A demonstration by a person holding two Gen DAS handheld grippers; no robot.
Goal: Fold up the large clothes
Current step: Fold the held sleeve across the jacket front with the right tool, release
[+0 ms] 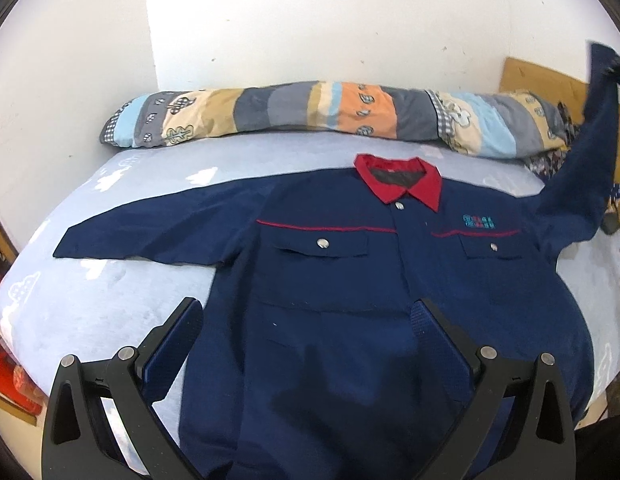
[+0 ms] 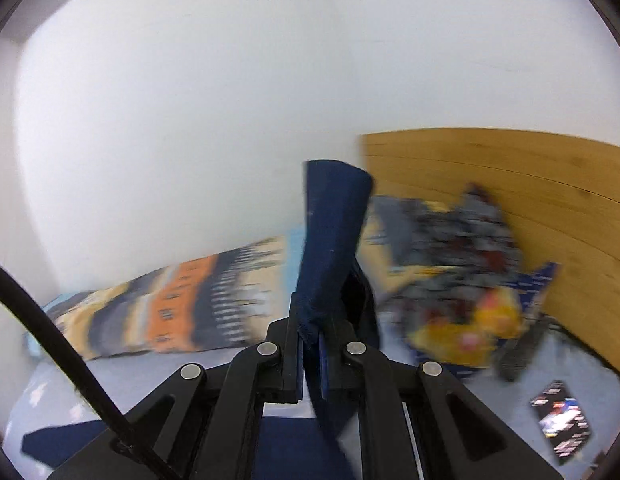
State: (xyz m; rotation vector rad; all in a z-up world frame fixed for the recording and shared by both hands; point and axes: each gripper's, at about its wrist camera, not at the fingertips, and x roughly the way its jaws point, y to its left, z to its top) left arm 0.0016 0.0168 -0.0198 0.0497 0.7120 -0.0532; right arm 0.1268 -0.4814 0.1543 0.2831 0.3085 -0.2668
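A navy work jacket [image 1: 333, 272] with a red collar [image 1: 401, 184] lies front-up on the light blue bed [image 1: 110, 312]. Its left sleeve [image 1: 150, 236] lies spread flat. Its right sleeve [image 1: 589, 160] is lifted high off the bed at the right edge of the left wrist view. My right gripper [image 2: 311, 320] is shut on that sleeve's cuff [image 2: 333, 232], which sticks up past the fingers; this view is blurred. My left gripper [image 1: 310, 320] hangs open over the jacket's lower front, nothing between its fingers.
A long patterned bolster [image 1: 310, 114] lies along the white wall at the bed's far side. A wooden headboard [image 2: 509, 184] stands at the right, with a heap of mixed clothes [image 2: 461, 280] and a dark booklet [image 2: 561, 420] on the bed beside it.
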